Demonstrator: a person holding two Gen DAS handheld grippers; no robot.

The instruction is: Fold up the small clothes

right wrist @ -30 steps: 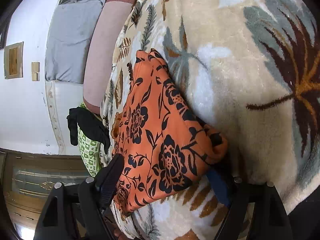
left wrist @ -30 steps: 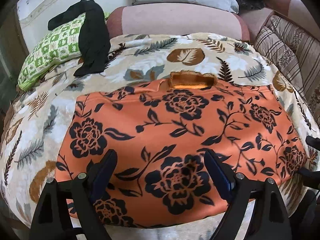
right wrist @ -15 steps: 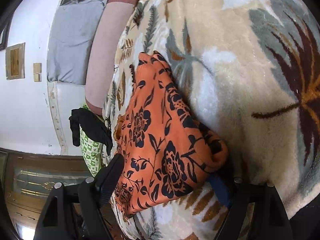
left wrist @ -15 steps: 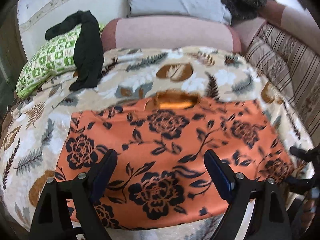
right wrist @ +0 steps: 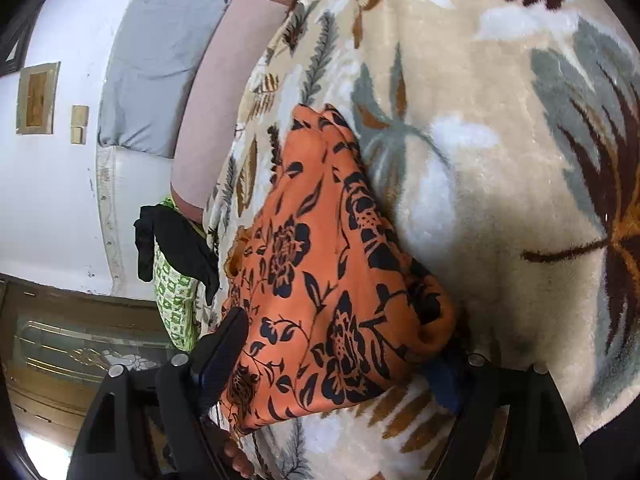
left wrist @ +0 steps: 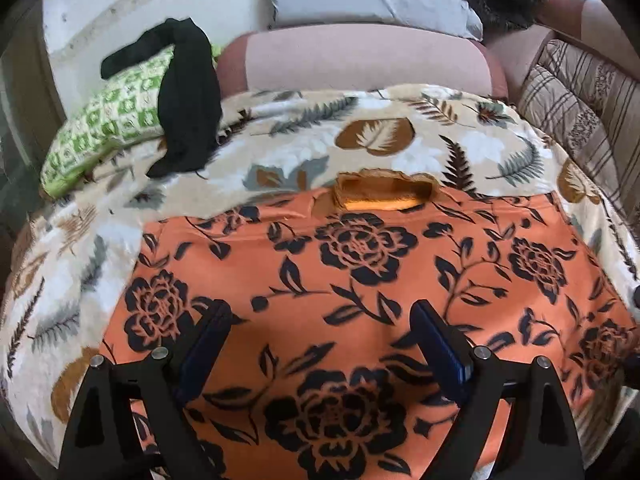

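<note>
Hovering with jaws spread wide and empty, the left gripper (left wrist: pixel 320 348) hangs over the orange floral top (left wrist: pixel 360 280) lying flat on the leaf-patterned blanket (left wrist: pixel 400 144), while the right gripper (right wrist: pixel 340 360), also spread, straddles the top's bunched corner without pinching it.

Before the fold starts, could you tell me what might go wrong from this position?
1. The right gripper straddles the bunched corner of the orange floral garment with jaws open; closing may also pinch the plush leaf-print blanket underneath.
2. The left gripper hovers open over the garment's middle; gripping there rather than at an edge would likely wrinkle it.
3. Pulling one corner only may drag the garment askew.
</note>
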